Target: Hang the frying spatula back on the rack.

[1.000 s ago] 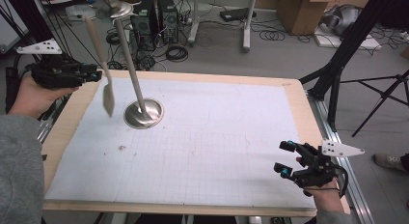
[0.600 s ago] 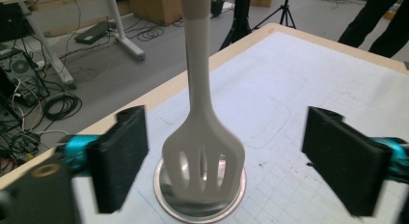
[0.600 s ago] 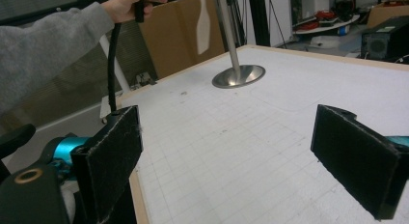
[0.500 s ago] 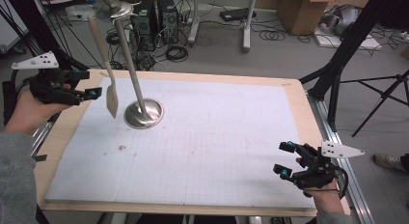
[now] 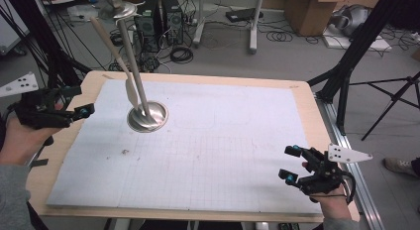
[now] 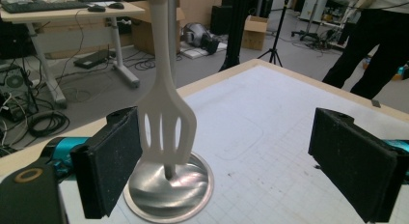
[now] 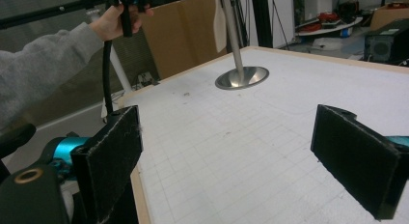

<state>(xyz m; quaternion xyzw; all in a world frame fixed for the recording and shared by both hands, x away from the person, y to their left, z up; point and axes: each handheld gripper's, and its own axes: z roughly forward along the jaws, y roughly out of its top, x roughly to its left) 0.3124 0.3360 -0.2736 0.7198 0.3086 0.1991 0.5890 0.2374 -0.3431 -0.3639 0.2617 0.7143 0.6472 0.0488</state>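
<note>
Done so far: I judge the hanging is finished; the white slotted plastic spatula (image 5: 130,89) dangles from the top of the tall steel stand with a round dished base (image 5: 147,116), blade just above the base, upper left of the high view.
Left: only pulling my left tongs (image 5: 79,102) clear and parking them, I'd say.
Left tongs: released; the jaws have just been opening, and in the left gripper view the spatula (image 6: 165,122) hangs beyond the pads, untouched.
Left hand pose: held level at the left edge of the white gridded counter (image 5: 208,155), pointing right towards the stand.
Right tongs (image 5: 290,163): spread wide, nothing between them, resting at the lower right corner.
</note>
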